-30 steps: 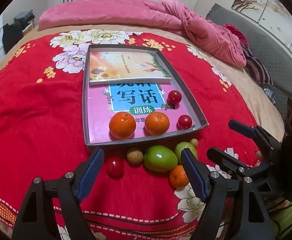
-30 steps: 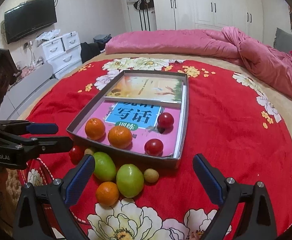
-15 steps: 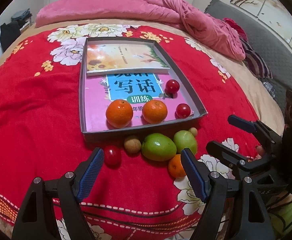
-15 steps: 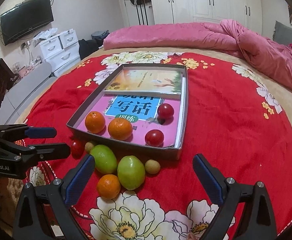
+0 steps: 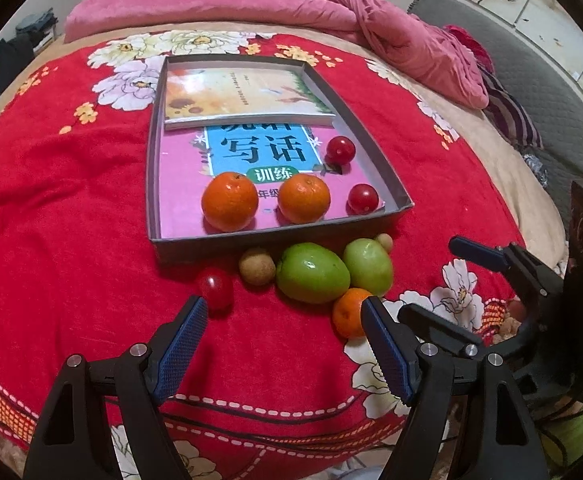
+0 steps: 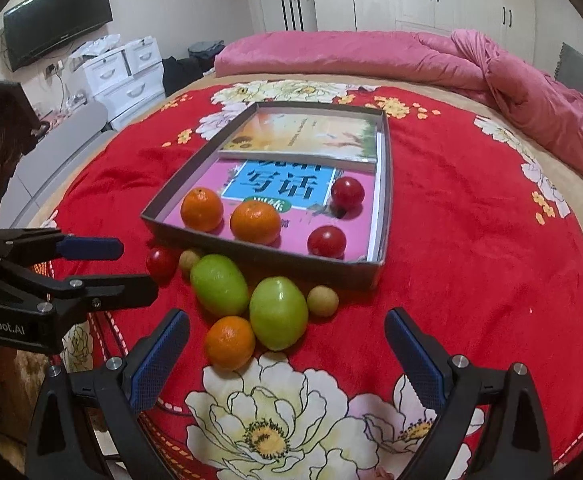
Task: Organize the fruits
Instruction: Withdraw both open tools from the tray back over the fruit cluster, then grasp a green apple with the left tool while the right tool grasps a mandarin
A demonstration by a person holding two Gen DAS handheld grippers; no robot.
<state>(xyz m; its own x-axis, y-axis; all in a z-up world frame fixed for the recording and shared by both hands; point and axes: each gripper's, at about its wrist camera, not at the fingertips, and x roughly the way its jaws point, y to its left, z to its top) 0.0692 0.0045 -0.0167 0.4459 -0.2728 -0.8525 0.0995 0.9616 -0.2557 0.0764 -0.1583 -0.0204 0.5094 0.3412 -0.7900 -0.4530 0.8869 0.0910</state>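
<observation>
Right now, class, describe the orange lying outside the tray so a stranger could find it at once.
Find the grey tray on the red bedspread. Fruit clusters in front of its near wall; the orange lies nearest the grippers, touching both green fruits. It is the only orange one outside the tray.

Left gripper (image 5: 283, 320) wide open, nothing between pads, hovering over red floral blanket (image 5: 59, 200). Grey tray (image 5: 275, 236) holds two oranges, two red tomatoes on pink book. Loose fruit just outside: green ones, small orange (image 5: 347, 312), tomato (image 5: 216, 289).
</observation>
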